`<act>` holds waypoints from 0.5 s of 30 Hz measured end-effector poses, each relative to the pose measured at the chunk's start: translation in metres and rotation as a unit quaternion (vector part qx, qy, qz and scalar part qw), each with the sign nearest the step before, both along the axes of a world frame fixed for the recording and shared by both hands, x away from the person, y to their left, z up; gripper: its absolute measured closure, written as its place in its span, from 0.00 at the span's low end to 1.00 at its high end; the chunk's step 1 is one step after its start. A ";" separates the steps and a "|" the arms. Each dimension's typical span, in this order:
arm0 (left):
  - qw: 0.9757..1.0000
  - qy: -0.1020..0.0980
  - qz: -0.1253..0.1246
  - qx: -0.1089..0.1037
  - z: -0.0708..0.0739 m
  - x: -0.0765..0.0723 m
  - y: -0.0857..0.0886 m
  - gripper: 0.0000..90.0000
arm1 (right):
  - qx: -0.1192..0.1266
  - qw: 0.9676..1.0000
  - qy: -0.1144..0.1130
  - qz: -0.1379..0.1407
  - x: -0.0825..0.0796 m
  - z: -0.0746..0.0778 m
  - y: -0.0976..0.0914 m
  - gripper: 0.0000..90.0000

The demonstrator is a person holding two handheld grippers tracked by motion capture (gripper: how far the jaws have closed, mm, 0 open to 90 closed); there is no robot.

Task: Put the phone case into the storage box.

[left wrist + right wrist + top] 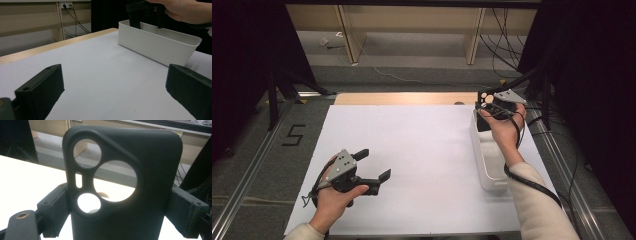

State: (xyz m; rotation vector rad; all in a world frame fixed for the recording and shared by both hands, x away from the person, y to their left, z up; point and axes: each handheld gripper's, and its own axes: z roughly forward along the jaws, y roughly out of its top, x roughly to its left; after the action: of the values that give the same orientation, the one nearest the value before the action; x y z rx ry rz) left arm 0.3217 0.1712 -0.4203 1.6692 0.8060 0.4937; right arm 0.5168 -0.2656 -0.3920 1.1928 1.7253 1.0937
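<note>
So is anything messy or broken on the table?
Nothing stands out. The white bin sits upright on the white sheet, nothing spilled. The right gripper holds a black phone case that looks whole.

The phone case [125, 185] is black and matte, a soft-looking shell with rounded corners. Near one end it has a cluster of cut-outs: one large round hole, two smaller round holes and a narrow slot between them, all ringed by a raised rim. It stands upright with the cut-out end uppermost, clamped across its width between the two jaws of the right hand-held gripper [120, 215], one jaw pressing on each long edge. In the high view the phone case [485, 96] is held at the far end of the white bin [484, 165], which stands along the right side of the desk.
</note>
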 end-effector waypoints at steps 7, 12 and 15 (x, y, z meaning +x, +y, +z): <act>1.000 0.000 -0.001 0.000 0.000 0.000 0.000 0.01 | -0.004 1.000 0.004 0.002 0.004 -0.001 0.002 0.17; 1.000 0.000 -0.001 0.000 0.000 0.000 0.000 0.01 | -0.002 1.000 0.007 0.000 0.007 -0.003 0.003 0.17; 1.000 0.000 -0.001 -0.001 0.000 0.000 0.000 0.01 | -0.003 1.000 0.010 -0.001 0.009 -0.004 0.002 0.17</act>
State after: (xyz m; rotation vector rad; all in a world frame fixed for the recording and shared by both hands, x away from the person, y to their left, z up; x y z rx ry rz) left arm 0.3216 0.1710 -0.4203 1.6693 0.8042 0.4911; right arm 0.5257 -0.2631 -0.3964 1.2054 1.7419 1.0792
